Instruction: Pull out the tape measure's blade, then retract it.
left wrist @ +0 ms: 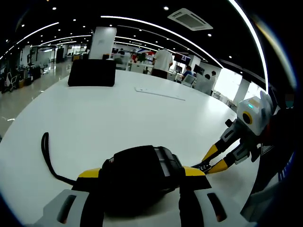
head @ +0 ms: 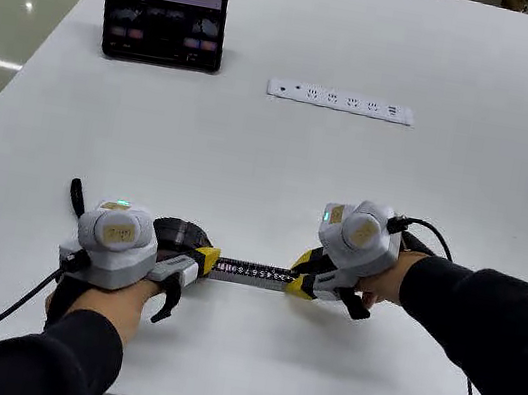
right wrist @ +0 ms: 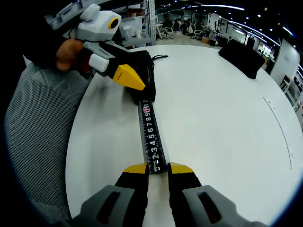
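A black tape measure case (left wrist: 139,172) sits on the white table (head: 280,160), clamped between the yellow-tipped jaws of my left gripper (left wrist: 142,172). In the head view the case (head: 180,235) lies at the lower left with the left gripper (head: 201,260) on it. The dark blade (right wrist: 150,137) with white numbers runs out about a dozen centimetres. My right gripper (right wrist: 157,168) is shut on the blade's end hook. From above, the blade (head: 249,273) spans the gap to the right gripper (head: 300,273). A black wrist strap (left wrist: 46,156) trails from the case.
A dark tablet (head: 163,20) stands at the far left of the table. A white power strip (head: 340,101) lies at the far middle. Cables trail off both grippers. People and desks fill the office beyond the table's far edge.
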`<move>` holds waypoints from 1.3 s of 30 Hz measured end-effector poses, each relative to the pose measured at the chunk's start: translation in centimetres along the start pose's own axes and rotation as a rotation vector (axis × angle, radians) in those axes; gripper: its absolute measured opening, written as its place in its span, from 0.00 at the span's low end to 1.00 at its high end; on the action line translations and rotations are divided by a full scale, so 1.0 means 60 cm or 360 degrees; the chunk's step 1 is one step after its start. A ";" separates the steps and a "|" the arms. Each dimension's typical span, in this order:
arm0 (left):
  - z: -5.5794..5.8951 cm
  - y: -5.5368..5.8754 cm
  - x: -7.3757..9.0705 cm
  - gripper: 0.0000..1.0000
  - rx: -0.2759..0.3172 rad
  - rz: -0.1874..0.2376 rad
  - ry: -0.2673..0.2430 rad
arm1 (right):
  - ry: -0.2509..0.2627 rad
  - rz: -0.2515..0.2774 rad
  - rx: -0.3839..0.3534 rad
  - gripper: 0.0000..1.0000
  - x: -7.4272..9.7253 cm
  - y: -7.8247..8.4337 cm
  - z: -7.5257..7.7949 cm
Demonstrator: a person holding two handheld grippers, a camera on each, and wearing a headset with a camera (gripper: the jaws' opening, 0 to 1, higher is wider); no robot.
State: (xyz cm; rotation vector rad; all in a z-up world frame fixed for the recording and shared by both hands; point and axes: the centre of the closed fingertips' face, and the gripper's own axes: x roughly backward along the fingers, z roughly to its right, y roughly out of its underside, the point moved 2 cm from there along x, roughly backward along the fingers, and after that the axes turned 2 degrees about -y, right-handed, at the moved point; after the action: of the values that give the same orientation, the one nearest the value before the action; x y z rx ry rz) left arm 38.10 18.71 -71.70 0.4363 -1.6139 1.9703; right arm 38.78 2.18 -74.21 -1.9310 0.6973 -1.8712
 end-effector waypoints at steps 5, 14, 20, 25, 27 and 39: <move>0.000 0.001 0.000 0.60 0.0000 -0.0001 0.0001 | -0.0007 0.0008 -0.0008 0.11 -0.001 -0.002 0.001; 0.001 0.001 0.001 0.60 0.0004 -0.0002 0.0002 | -0.0007 0.0021 -0.0044 0.12 -0.005 -0.007 0.001; 0.000 0.000 0.000 0.60 0.0008 -0.0002 0.0004 | -0.0011 0.0026 -0.0036 0.11 -0.010 -0.013 0.000; 0.001 0.000 0.000 0.60 0.0010 -0.0001 0.0004 | -0.0010 0.0031 -0.0028 0.11 -0.014 -0.018 -0.003; 0.001 0.000 0.000 0.60 0.0011 -0.0001 0.0005 | -0.0012 0.0033 -0.0027 0.11 -0.015 -0.019 -0.003; 0.001 0.001 -0.001 0.60 0.0015 -0.0001 0.0006 | -0.0010 0.0037 -0.0004 0.11 -0.021 -0.026 -0.005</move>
State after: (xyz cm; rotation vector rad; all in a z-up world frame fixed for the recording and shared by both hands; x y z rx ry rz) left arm 38.13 18.66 -71.77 0.4364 -1.6022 1.9781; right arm 38.64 4.19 -74.34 -1.9216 0.7176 -1.8503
